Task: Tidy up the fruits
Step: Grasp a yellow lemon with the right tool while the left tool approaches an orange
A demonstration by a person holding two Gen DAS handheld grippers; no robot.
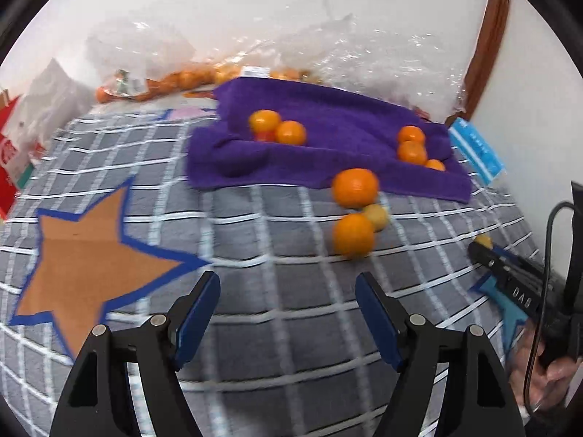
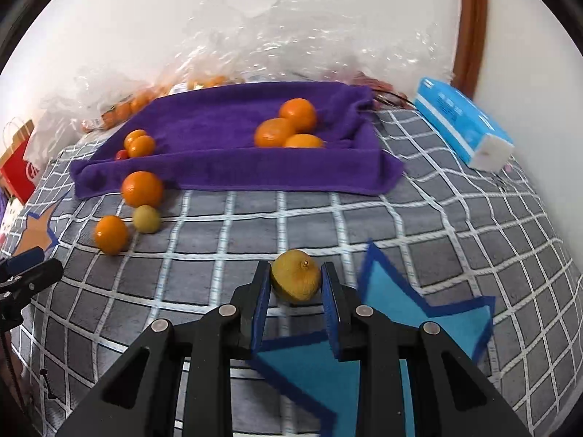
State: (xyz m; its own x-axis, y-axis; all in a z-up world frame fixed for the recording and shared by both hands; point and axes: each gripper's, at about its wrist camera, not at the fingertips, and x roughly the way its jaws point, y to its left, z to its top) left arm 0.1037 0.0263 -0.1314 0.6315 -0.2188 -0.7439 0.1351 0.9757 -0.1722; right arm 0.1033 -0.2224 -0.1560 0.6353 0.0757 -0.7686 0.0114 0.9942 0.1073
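My right gripper [image 2: 296,267] is shut on a small yellow-green fruit [image 2: 296,280], held just above the grey checked cloth beside a blue paper star [image 2: 419,313]. My left gripper [image 1: 288,280] stands open with nothing between its fingers, to the right of an orange paper star [image 1: 83,266]. Ahead of it lie two loose oranges [image 1: 355,187] [image 1: 353,235] and a small yellow fruit [image 1: 377,216]. Behind them a purple towel [image 2: 226,127] holds a group of small oranges [image 2: 140,144] on its left and three larger oranges [image 2: 277,131] on its right.
Clear plastic bags with more oranges [image 1: 175,80] line the back wall. A blue tissue pack [image 2: 462,123] lies at the right and a red paper bag [image 1: 9,153] at the left. A brown wooden frame [image 2: 473,18] stands in the far right corner.
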